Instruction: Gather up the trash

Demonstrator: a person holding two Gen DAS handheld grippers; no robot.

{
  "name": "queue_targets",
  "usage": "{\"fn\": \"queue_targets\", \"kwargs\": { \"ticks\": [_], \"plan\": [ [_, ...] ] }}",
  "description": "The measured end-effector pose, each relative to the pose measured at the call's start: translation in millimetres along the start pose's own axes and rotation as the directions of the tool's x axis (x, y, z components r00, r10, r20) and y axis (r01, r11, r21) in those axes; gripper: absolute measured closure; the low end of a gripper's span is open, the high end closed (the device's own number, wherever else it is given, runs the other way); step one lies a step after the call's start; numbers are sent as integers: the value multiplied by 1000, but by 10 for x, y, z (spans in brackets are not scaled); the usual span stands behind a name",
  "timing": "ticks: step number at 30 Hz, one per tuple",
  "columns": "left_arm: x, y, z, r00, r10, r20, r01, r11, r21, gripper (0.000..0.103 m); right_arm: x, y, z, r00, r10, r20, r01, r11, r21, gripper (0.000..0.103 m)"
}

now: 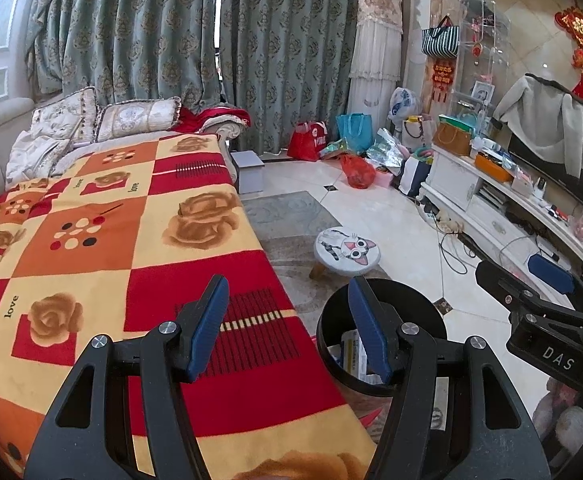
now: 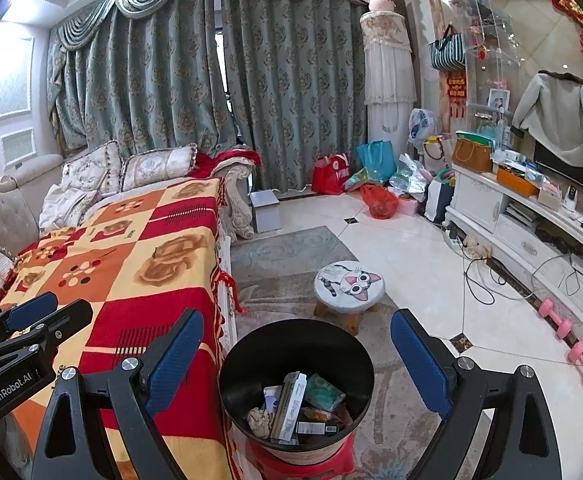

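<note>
A black round trash bin (image 2: 251,364) stands on a red stool beside the table. It holds several pieces of trash (image 2: 295,404): boxes, packets and a crumpled paper. My right gripper (image 2: 297,354) is open and empty, directly above the bin. My left gripper (image 1: 287,320) is open and empty, over the edge of the blanket-covered table (image 1: 131,240), with the bin (image 1: 411,300) just to its right. The left gripper also shows at the left of the right wrist view (image 2: 31,320); the right gripper shows at the right of the left wrist view (image 1: 539,292).
A small cat-face stool (image 2: 349,286) stands on the rug beyond the bin. A white TV cabinet (image 2: 531,236) with cables runs along the right. Pink dumbbells (image 2: 567,340) lie by it. Bags (image 2: 371,184) crowd the far corner by the curtains.
</note>
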State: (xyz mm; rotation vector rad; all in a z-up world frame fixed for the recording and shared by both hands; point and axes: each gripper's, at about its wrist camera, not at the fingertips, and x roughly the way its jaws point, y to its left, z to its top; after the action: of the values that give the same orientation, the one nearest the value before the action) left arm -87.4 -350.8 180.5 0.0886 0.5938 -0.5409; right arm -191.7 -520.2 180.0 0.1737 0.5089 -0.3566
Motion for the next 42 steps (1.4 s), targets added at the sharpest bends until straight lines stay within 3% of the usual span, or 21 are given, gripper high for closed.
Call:
{"fn": "queue_targets", "kwargs": {
  "ticks": [42],
  "plan": [
    [83, -72, -26, 999, -38, -32, 37, 999, -8, 42, 119, -38, -103, 999, -1, -41, 0, 1000, -7, 10]
  ]
}}
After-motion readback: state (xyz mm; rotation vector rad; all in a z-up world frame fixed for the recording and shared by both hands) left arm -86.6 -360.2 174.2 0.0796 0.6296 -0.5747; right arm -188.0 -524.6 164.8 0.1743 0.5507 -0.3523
